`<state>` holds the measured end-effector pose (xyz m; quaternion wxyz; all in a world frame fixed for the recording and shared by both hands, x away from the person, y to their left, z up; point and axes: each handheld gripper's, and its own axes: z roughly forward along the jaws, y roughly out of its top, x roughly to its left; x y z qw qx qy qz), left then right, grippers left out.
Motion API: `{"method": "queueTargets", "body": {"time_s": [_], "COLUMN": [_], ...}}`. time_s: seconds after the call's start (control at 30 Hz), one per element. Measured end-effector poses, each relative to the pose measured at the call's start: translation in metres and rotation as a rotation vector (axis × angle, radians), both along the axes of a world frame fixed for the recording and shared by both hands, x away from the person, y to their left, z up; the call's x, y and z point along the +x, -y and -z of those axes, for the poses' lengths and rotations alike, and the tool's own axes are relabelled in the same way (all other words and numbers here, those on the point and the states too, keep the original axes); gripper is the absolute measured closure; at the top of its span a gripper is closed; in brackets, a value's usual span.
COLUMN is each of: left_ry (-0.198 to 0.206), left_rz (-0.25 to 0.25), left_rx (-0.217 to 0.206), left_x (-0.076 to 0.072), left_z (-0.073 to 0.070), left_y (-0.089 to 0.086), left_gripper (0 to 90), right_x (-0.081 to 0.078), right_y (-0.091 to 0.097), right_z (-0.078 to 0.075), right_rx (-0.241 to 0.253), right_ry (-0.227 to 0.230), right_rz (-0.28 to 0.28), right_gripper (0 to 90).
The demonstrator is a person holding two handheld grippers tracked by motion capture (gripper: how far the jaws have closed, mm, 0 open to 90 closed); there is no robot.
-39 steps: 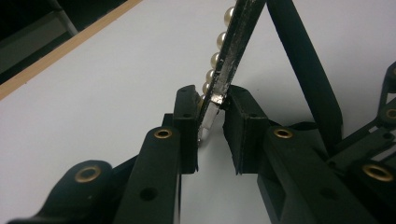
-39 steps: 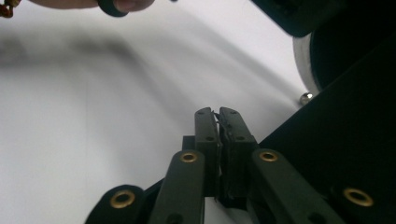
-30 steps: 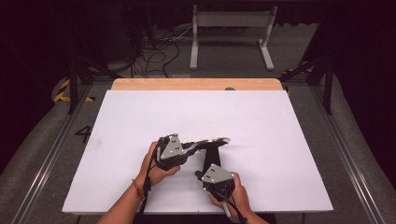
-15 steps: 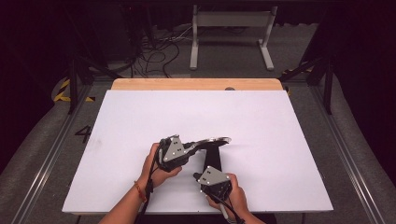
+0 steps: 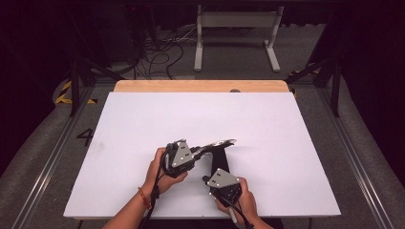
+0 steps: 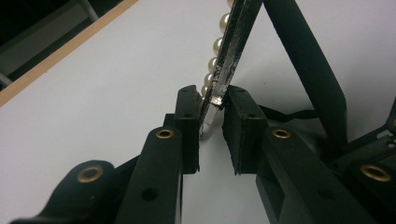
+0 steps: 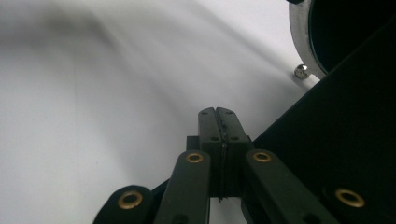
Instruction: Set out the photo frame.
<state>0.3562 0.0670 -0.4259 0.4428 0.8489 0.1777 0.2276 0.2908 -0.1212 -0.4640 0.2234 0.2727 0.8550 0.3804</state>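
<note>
White matte board [image 5: 143, 124] covers the table, a strip of light wood [image 5: 200, 86] showing along its far edge; dark floor beyond with tangled cables [image 5: 157, 52] and a grey metal stand [image 5: 236, 21].

My left claw [image 5: 206, 149] sits near the board's front middle, jaws pointing right across the board. From its own camera, my left claw [image 6: 211, 116] pinches the end of a thin, flat silver-edged strip with a row of cream pearl beads along one side [image 6: 231, 51], both pads pressing on it, one per face. That strip rises up and away from the pads, tilted slightly right; pearls sit on its left face in that view. From above, the same pearl strip [image 5: 220, 142] runs right from the claw, held off the board, just in front of the board's centre.

A black flat piece [image 5: 220, 160] hangs or stands under the strip, between my two claws; in the left gripper view it reads as a dark angled bar [image 6: 313, 74] right of the strip. Whether it is joined to the strip, I can't tell.

My right claw [image 5: 213, 180] is closer to the board's front edge, just behind my left hand's line. Its jaws are pressed fully together [image 7: 217, 122], with a thin dark edge, maybe fabric, caught in the seam; can't tell what. Black surface [image 7: 336, 154] fills the right beside it, with a silver rim [image 7: 301, 42] and a small metal bead [image 7: 301, 71].
</note>
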Motion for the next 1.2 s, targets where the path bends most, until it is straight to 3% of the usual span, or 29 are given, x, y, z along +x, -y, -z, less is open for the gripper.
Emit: {"method": "queueTargets", "body": {"time_s": [0.07, 0.2, 0.4, 0.57, 0.63, 0.83, 0.9, 1.2], "left_ry": [0.004, 0.005, -0.014, -0.047, -0.034, -0.033, -0.013, -0.017], "left_rz": [0.002, 0.012, 0.037, 0.044, 0.035, 0.022, 0.018, 0.004], "left_rx": [0.007, -0.008, -0.007, -0.004, 0.012, -0.004, 0.022, 0.055], "left_x": [-0.001, -0.002, 0.006, 0.012, 0.014, 0.020, 0.019, 0.013], "left_z": [0.000, 0.002, 0.014, 0.026, 0.028, 0.029, 0.028, 0.024], "left_y": [0.000, 0.001, 0.009, 0.015, 0.016, 0.011, 0.013, 0.016], "left_gripper": [76.1, 75.0, 58.6, 53.5, 57.4, 77.2, 78.4, 78.4], "right_x": [0.000, -0.001, -0.003, -0.004, -0.004, -0.004, -0.003, 0.001], "right_y": [0.003, 0.005, 0.008, 0.010, 0.012, 0.012, 0.013, 0.023], "right_z": [0.000, 0.000, 0.000, 0.001, 0.001, 0.001, 0.001, 0.001], "right_rx": [0.013, -0.001, -0.005, -0.006, -0.003, -0.005, -0.001, -0.016], "right_ry": [-0.019, -0.003, 0.006, 0.003, -0.002, 0.001, -0.003, 0.000], "right_rz": [0.011, 0.013, 0.032, 0.027, 0.028, 0.023, 0.021, 0.032], "right_gripper": [90.0, 90.0, 90.0, 90.0, 90.0, 90.0, 90.0, 90.0]}}
